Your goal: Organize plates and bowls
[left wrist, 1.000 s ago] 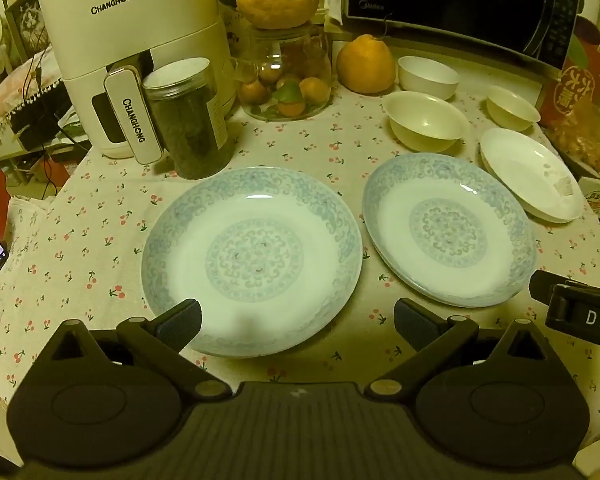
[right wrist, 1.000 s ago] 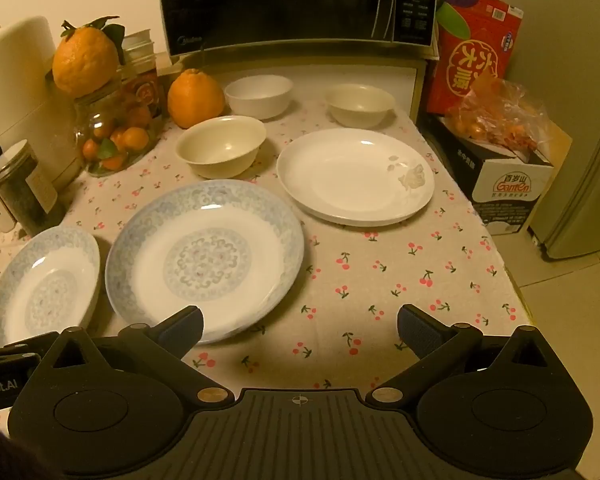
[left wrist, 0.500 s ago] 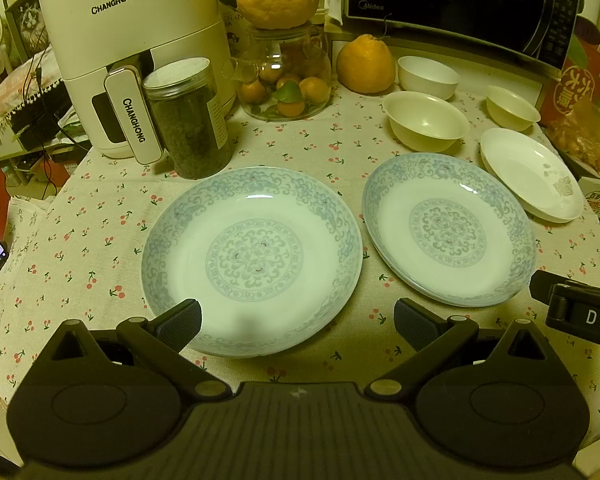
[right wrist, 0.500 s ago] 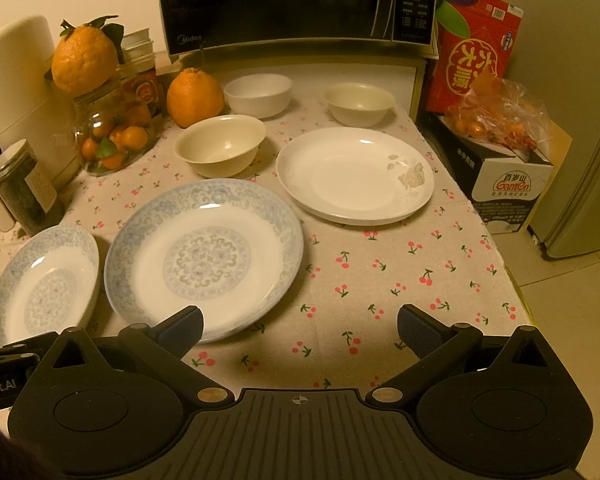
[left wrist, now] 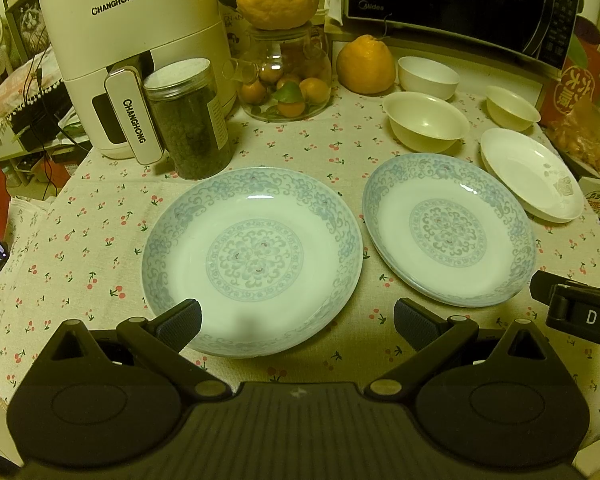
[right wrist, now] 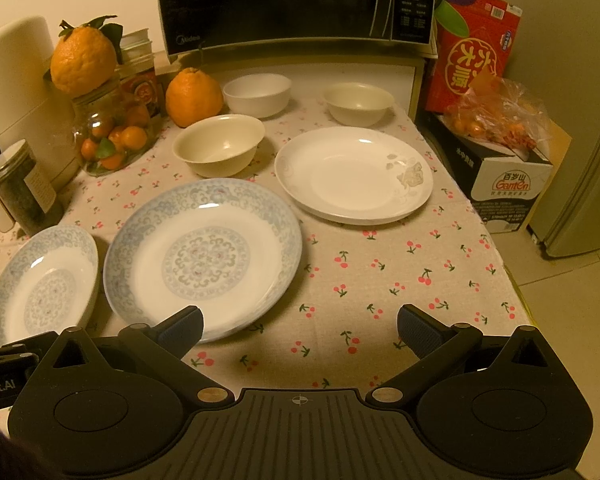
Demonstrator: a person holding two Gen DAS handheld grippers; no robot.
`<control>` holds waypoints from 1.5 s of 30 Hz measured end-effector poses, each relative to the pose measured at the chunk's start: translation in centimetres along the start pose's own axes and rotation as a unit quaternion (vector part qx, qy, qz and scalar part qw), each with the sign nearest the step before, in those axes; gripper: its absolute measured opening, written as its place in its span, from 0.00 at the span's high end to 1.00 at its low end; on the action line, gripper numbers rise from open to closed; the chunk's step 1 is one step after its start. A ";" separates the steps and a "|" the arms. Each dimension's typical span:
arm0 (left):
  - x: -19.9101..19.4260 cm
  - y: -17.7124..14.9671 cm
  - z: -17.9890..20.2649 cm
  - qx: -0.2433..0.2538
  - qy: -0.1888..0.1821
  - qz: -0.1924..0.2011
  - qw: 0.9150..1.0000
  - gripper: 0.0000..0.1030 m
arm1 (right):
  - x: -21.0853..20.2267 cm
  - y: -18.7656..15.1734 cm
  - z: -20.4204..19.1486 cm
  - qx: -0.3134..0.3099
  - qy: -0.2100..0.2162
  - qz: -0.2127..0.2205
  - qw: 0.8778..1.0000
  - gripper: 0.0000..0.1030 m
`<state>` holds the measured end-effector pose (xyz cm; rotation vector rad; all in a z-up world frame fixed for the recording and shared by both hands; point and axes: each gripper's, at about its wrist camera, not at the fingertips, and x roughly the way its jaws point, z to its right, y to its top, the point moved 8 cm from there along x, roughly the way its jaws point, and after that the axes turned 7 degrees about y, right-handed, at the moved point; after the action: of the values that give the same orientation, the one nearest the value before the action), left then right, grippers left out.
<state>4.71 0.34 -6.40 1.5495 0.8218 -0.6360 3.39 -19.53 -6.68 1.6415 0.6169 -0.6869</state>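
Microwave (right wrist: 296,0): at the back edge of the table, black door facing forward.

Air fryer (left wrist: 132,52): white, marked CHANGHONG, at the far left corner.

Tablecloth (right wrist: 400,280): cherry print, covering the table under all crockery.

Left blue-patterned plate (left wrist: 252,258): flat on the cloth, directly ahead of the left gripper (left wrist: 298,322); near rim partly overlapped in view by one fingertip.

Right blue-patterned plate (right wrist: 204,258): just beside the first, rims close but apart; ahead and left of the right gripper (right wrist: 300,324).

White plate (right wrist: 354,174): further back and to the right, grey motif on the rim.

Left gripper: jaws wide apart, nothing between them, above the near table edge.

Right gripper: jaws wide apart, nothing between them, above bare cloth.

Large cream bowl (right wrist: 219,144): upright, behind the right blue-patterned plate.

White bowl (right wrist: 257,94): upright, by the microwave base.

Small cream bowl (right wrist: 358,104): upright, behind the white plate.

Glass jar of small oranges (left wrist: 286,76): large citrus resting on its top.

Dark-filled jar (left wrist: 188,124): beside the air fryer.

Loose citrus (right wrist: 194,98): left of the white bowl.
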 end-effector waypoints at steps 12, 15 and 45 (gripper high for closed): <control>0.0 0.0 0.0 0.001 0.000 0.001 1.000 0.00 | 0.1 0.0 0.0 0.000 0.000 -0.001 1.000 0.00; -0.1 0.0 0.0 0.002 0.000 0.001 1.000 0.00 | 0.1 0.0 0.0 0.001 0.000 -0.001 1.000 0.00; 0.6 3.8 1.4 0.038 -0.026 0.022 0.999 0.00 | -1.0 1.9 1.9 0.014 -0.021 -0.007 1.000 0.00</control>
<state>8.18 -1.16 -4.78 1.6088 0.7285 -0.6794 3.87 -21.79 -4.89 1.6455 0.5912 -0.7404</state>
